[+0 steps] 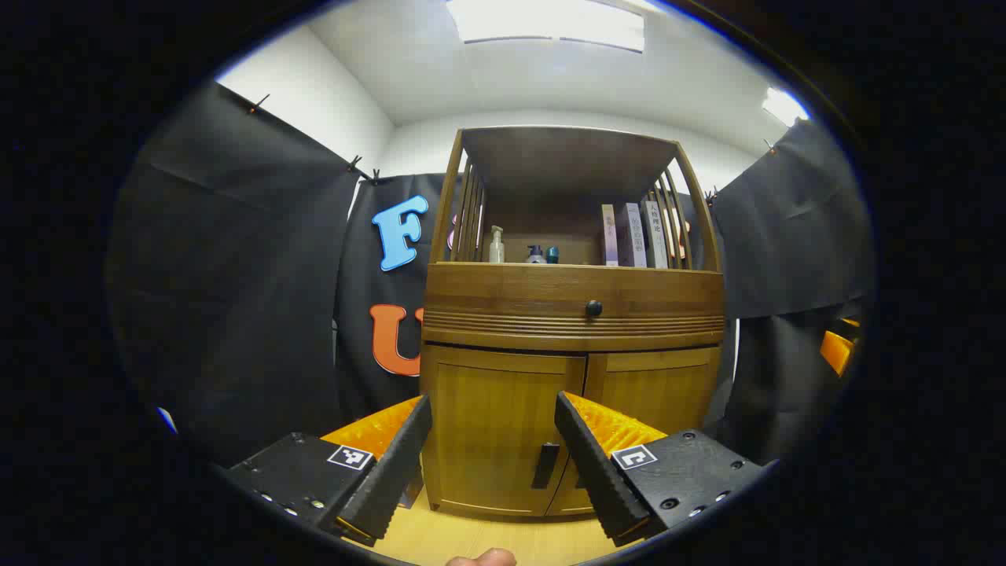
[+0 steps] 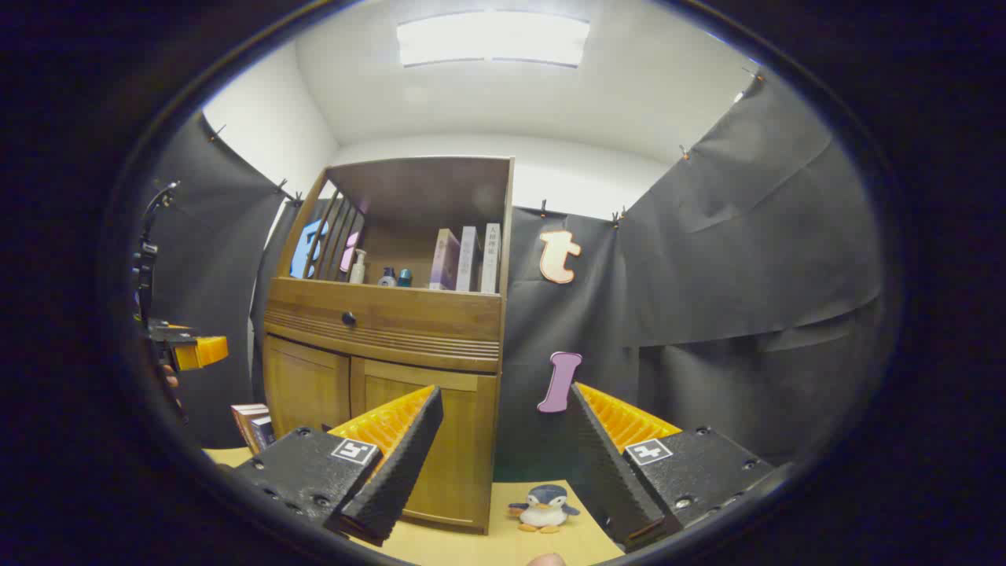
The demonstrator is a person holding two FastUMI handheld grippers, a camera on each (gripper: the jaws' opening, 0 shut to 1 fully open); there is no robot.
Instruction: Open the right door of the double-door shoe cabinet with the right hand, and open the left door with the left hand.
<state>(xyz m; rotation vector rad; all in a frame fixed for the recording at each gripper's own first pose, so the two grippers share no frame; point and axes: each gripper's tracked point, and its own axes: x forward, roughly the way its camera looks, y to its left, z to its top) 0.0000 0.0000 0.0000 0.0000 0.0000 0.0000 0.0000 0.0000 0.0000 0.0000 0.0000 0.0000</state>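
Shoe cabinet (image 1: pixel 572 330) ahead of both tools, left door (image 1: pixel 497 428) and right door (image 1: pixel 656 393) both closed; neither step begun. Left tool (image 1: pixel 493 456) spread wide, empty, facing the dark handles (image 1: pixel 545 465) at the door seam. Right tool (image 2: pixel 503 464) likewise wide and empty, off the cabinet's right corner near a toy penguin (image 2: pixel 544 507).

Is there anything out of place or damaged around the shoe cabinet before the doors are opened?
Nothing looks damaged or spilled. Both doors of the shoe cabinet are shut and sit straight. Two small oddities: a toy penguin stands on the floor beside the cabinet's right side, and some books lean on the floor at its left.
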